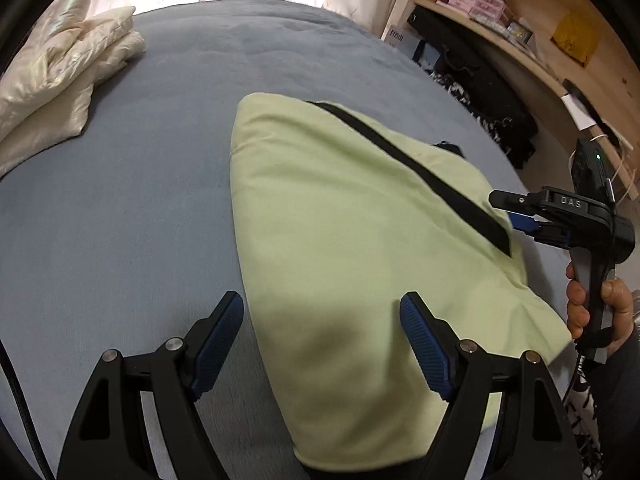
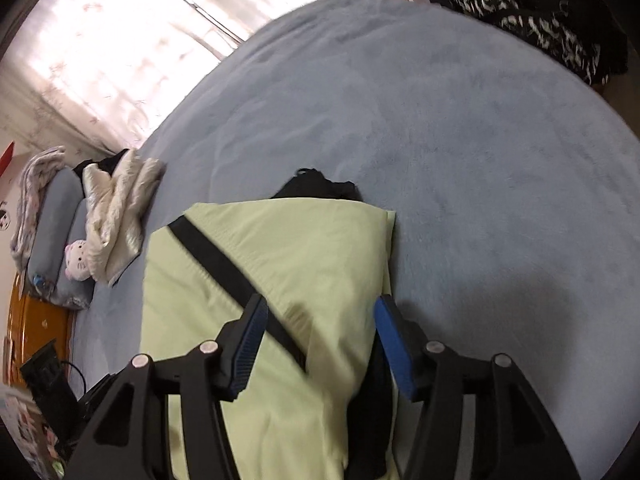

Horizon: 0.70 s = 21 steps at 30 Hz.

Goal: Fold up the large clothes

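On blue bed [image 1: 140, 200]: 1 folded pale-green garment [image 1: 340, 240] with black stripe [image 1: 420, 176]; left gripper [image 1: 322, 336] and right gripper [image 2: 318, 334] both spread wide, empty.

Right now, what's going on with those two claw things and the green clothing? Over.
Left gripper open, right gripper open, neither holding cloth. Green garment lies folded on the bed. Nothing in the way.

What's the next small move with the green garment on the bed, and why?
Probably lower the right tongs onto the near edge of the light green garment and pinch it. Both tongs, left included, are open and hold nothing, and the garment already lies partly folded on the blue bedspread.
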### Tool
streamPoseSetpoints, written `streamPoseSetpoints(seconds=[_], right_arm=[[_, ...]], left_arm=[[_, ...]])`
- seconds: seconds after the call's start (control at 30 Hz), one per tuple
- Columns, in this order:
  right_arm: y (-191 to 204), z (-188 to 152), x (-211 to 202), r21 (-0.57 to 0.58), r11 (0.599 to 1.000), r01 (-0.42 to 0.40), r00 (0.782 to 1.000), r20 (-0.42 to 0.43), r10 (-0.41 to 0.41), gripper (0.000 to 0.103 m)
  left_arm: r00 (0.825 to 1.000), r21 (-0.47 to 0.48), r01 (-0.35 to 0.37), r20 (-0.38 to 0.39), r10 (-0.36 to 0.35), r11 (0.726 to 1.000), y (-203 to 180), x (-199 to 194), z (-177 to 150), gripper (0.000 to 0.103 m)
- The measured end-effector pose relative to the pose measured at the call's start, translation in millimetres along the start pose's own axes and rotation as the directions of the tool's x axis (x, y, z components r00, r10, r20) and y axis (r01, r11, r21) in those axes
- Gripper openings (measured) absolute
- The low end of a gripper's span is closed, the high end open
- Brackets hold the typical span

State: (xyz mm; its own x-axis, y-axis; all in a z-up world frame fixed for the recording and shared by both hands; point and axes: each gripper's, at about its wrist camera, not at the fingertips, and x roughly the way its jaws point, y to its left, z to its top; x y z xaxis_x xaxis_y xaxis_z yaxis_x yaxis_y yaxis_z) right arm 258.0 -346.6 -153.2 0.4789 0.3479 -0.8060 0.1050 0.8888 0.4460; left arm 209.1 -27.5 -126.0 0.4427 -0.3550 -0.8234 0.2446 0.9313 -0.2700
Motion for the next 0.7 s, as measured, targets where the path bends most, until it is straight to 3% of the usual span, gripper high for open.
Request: streamPoseSetpoints(seconds=[0.03,0.07,0.1,0.23,0.43,0.57,0.7], right_arm=[[0,2,6,-0.018,1.0,0.014,1.0,-0.013,-0.014,0.046],[5,3,11,-0.07,0.996,0.046,0.999,-0.021,-0.048,0.009],[9,4,11,-0.106,0.992,0.073,0.997,-0.009,-0.075,0.003],[32,12,-7,-0.273,0.939,0.208,0.969,0.188,-0.161,0.002],[11,10,24,-0.273,0.924,0.267,0.964,0.087,-0.252,0.003],[9,8,-6,-0.175,0.958,0.228,0.972,0.102,-0.213,0.004],[30,-7,-36,-0.146,0.979,0.143,0.985,0.116,-0.127,0.004]], left_arm=[[1.0,0.0,-0.002,-0.012,0.002,1.0,0,5,2,0.079],[1.0,-0.002,0.0,-0.023,0.0,1.0,-2,11,3,0.079],[1.0,-0.002,-0.003,-0.025,0.003,1.0,-3,14,5,0.079],[0.999,0.035,-0.043,0.006,0.043,0.998,-11,19,3,0.079],[0.998,0.037,-0.062,0.024,0.061,0.997,-13,22,3,0.08],[0.996,0.059,-0.087,0.036,0.085,0.994,-20,15,6,0.079],[0.984,0.083,-0.128,0.133,0.116,0.988,-34,-10,9,0.079]])
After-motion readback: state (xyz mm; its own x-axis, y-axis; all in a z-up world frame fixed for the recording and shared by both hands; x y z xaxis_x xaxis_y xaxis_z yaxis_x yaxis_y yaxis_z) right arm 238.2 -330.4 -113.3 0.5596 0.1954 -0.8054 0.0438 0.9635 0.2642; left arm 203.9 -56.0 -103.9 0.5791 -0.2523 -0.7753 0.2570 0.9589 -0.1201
